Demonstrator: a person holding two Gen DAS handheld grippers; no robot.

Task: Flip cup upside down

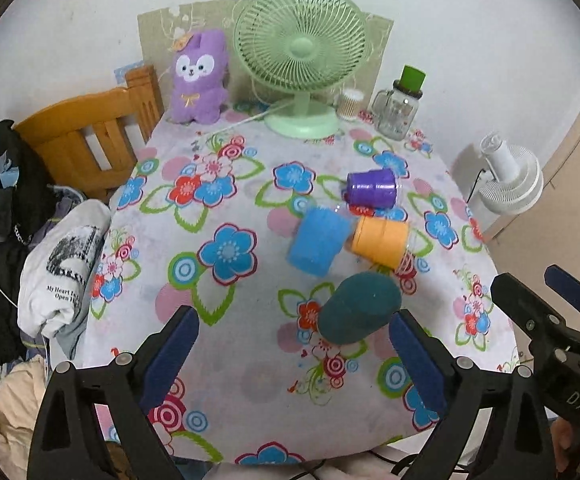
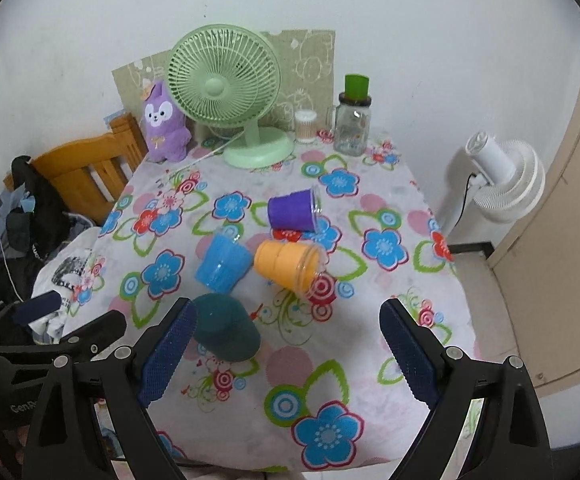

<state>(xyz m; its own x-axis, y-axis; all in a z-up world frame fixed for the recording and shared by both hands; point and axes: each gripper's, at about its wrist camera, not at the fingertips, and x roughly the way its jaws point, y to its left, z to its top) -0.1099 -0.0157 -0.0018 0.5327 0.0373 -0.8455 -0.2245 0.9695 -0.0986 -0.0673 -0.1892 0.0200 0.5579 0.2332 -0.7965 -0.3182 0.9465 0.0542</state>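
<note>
Four cups are seen on the flowered counter [image 2: 385,200]. The purple cup [image 2: 293,211] and the orange cup [image 2: 288,265] lie on their sides with their mouths turned to the right, so neither is yet flipped. The blue cup [image 2: 222,263] looks tilted and slightly blurred; whether it rests upright or mouth-down cannot be told. The teal cup [image 2: 226,330] is nearest the camera and appears to stand with its closed base uppermost, which would count as already flipped.

The left claw [image 1: 293,356] is held wide and empty, low over the near edge of the counter, with the teal cup just beside its right finger [image 1: 417,364]. The right claw [image 2: 288,356] is likewise spread wide and holds nothing; the teal cup is seen right by its left finger [image 2: 168,356]. Both claws are probably kept back and open so that a cup lying on its side can be approached around its wall.

A green fan [image 2: 226,92], a purple plush toy [image 2: 164,128], a jar with a green lid [image 2: 351,120] and a small tub of swabs [image 2: 305,126] are lined up along the back wall, well apart from the cups, so the working area is left free. A wooden chair [image 1: 90,136] stands at the left.
</note>
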